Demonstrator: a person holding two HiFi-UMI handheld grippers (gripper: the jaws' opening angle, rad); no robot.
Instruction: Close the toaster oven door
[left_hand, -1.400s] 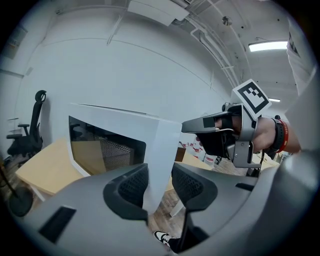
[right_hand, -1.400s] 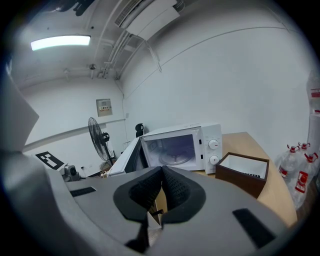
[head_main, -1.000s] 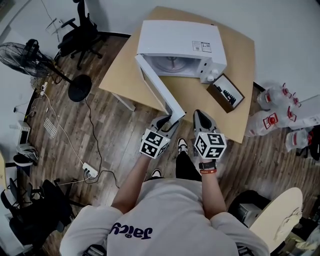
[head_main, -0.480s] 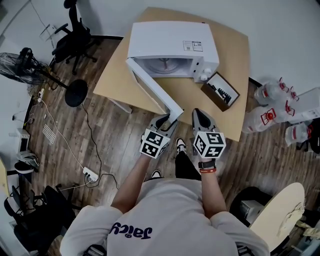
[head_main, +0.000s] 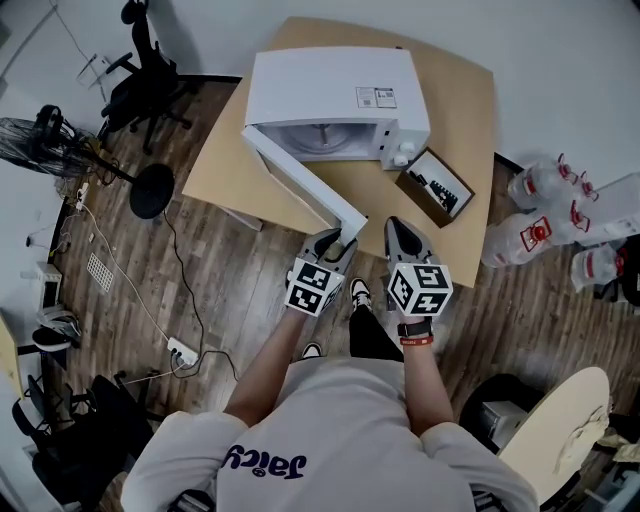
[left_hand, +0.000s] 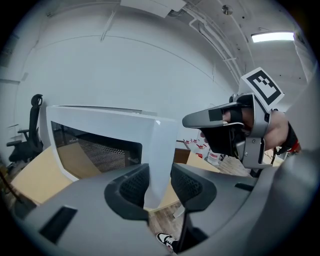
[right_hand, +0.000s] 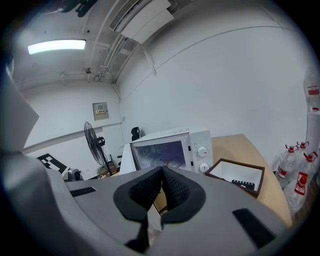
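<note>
The white toaster oven (head_main: 335, 85) stands on the wooden table (head_main: 455, 100), and its door (head_main: 300, 180) hangs open toward me at a slant. My left gripper (head_main: 338, 238) is at the door's free end. In the left gripper view the door edge (left_hand: 161, 150) fills the gap between the pads of the left gripper (left_hand: 160, 182), whose jaws have just been closing on it. The right gripper (head_main: 400, 228) hovers just right of the door end, apart from it. In its own view the right gripper (right_hand: 162, 182) is shut on nothing, and the oven (right_hand: 167, 150) lies ahead.
An open wooden box (head_main: 437, 187) lies right of the oven near the table edge. Water bottles (head_main: 545, 215) stand on the floor at right. A fan (head_main: 60, 145) and an office chair (head_main: 140, 85) are at left, with a power strip (head_main: 180, 350) and cables on the floor.
The door has swung part of the way toward the oven front with the left gripper at its free end. The right gripper has moved along beside it.
</note>
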